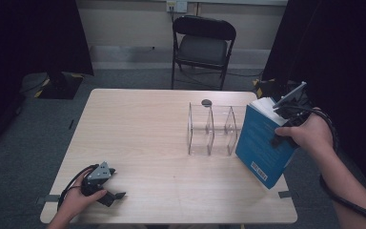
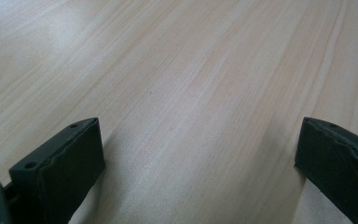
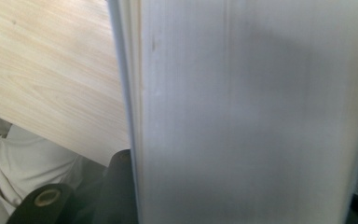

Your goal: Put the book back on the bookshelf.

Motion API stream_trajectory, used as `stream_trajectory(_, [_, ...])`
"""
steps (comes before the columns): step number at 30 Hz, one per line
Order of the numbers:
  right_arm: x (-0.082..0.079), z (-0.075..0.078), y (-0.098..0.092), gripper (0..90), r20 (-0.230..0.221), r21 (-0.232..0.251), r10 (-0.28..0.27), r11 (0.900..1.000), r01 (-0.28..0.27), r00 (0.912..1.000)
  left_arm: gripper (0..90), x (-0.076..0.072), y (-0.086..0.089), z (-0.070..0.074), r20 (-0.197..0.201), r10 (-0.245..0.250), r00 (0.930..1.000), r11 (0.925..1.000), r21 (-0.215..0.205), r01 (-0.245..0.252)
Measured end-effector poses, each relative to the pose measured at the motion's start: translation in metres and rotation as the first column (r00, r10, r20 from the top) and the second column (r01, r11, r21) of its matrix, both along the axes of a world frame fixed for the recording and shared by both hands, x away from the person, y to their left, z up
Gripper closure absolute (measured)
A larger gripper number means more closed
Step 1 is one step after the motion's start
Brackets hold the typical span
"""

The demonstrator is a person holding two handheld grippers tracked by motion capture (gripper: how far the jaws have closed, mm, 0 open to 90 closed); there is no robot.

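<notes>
A blue book [image 1: 262,143] hangs tilted over the table's right edge, just right of a clear acrylic rack [image 1: 209,129] with upright dividers. My right gripper [image 1: 284,113] is shut on the book's upper corner. In the right gripper view the book's white page edge [image 3: 247,112] stands close in front of the camera, with a black jaw against its left side. My left gripper [image 1: 116,196] rests at the table's front left corner. Its jaws stand wide apart over bare wood in the left gripper view, so the left gripper [image 2: 200,144] is open and holds nothing.
The light wooden table [image 1: 138,124] has a small dark disc [image 1: 206,102] behind the rack. A black folding chair [image 1: 204,43] stands beyond the far edge. Dark curtains hang at both sides. White clothing [image 3: 9,158] lies below the table edge.
</notes>
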State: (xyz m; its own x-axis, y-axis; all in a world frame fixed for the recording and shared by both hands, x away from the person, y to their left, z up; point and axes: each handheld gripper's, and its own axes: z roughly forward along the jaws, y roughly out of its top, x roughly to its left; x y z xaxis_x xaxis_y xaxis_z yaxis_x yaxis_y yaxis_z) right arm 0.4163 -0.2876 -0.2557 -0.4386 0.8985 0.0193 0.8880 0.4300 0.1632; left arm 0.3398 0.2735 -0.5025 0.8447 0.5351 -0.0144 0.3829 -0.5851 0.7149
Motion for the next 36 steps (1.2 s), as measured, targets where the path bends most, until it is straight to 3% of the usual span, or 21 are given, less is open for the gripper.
stream_trajectory(23, [0.024, -0.001, 0.005, 61.5, 0.018, 0.004, -0.086, 0.996, 0.086, 0.9961, 0.0, 0.0, 0.0, 0.0, 0.003, 0.003, 1.0, 1.0, 0.009, -0.003])
stream_trajectory(36, [0.039, 0.0, 0.009, 61.6, 0.025, 0.012, -0.145, 0.989, 0.145, 0.9892, 0.0, 0.0, 0.0, 0.0, 0.003, 0.003, 1.0, 0.9999, 0.01, -0.003])
